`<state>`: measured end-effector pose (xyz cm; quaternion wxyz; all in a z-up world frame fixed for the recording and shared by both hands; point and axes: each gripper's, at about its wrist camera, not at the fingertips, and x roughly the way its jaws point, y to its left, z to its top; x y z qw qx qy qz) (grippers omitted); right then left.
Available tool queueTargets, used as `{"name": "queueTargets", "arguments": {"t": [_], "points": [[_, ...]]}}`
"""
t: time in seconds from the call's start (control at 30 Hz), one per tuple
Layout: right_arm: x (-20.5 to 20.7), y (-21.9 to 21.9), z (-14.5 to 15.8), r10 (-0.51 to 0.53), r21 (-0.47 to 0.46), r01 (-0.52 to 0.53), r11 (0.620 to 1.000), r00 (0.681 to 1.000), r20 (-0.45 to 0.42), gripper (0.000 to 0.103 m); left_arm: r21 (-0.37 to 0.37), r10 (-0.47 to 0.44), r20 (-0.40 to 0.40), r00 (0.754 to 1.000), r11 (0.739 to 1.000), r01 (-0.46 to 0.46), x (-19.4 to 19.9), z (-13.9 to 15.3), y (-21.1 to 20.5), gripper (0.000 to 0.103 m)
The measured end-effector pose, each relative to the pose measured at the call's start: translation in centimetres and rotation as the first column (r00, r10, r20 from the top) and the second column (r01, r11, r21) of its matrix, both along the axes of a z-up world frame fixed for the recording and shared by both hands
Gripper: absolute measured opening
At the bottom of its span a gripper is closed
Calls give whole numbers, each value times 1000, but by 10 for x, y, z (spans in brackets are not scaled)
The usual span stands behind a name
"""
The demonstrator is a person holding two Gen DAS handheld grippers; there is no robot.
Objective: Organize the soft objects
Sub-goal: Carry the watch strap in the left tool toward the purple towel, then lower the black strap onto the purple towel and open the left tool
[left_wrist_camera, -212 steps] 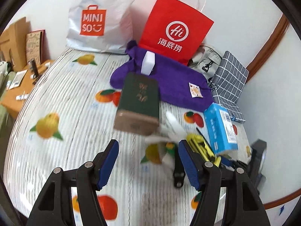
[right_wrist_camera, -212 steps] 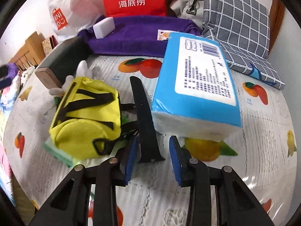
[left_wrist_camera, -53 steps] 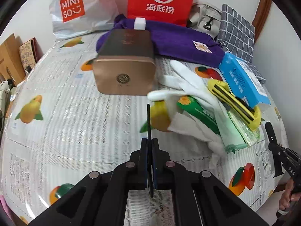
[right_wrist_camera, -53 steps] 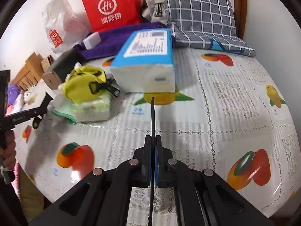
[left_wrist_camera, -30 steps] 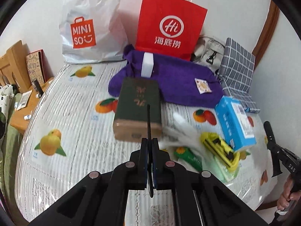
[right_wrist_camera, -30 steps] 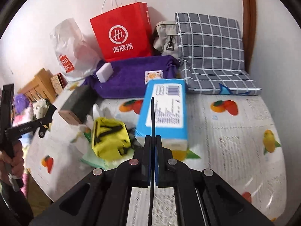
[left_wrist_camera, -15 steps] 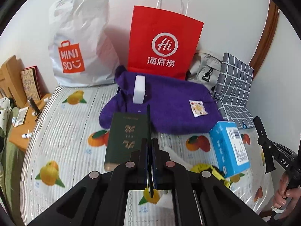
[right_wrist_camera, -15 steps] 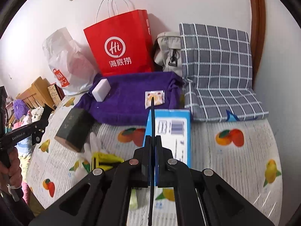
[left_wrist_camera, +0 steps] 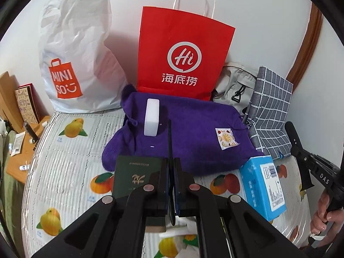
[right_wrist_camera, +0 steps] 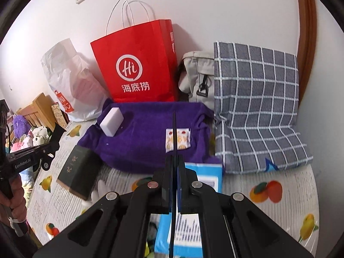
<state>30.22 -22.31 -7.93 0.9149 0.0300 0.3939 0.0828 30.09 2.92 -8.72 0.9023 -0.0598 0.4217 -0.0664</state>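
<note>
A: Fruit-printed quilted bedcover [left_wrist_camera: 71, 163] below, white wall behind. Both grippers pulled back and up from the pile, so nothing sorted yet.

B: Left gripper [left_wrist_camera: 171, 185] pinched fully together, empty. Right gripper [right_wrist_camera: 174, 185] likewise, nothing between.

A: Ahead of both: fuzzy purple sweater [left_wrist_camera: 193, 133] carrying a smooth white sponge block [left_wrist_camera: 151, 117]. Glossy blue tissue pack [left_wrist_camera: 263, 187] right of left gripper; rigid dark green box [left_wrist_camera: 133, 178] just in front. Stiff red paper bag [right_wrist_camera: 137, 64] beyond.

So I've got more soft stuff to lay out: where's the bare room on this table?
Free: the tablecloth left of the green box, and the corner below the checked cushion. Crowded: the middle, around the purple towel and blue tissue pack.
</note>
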Motion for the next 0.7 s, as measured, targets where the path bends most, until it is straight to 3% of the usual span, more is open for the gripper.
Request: {"name": "queueTargets", "arguments": {"t": [0.43,0.7], "points": [[69,-1,1,2,17,-2,1000,1000,-3,3,-10,-24,-40,999,1000,24,65,-6,-15,5],[97,-7,-31,16,71,-11,997,998,-68,3,-18,-40,-78,996,999,38,101,-20,-17,5]]}}
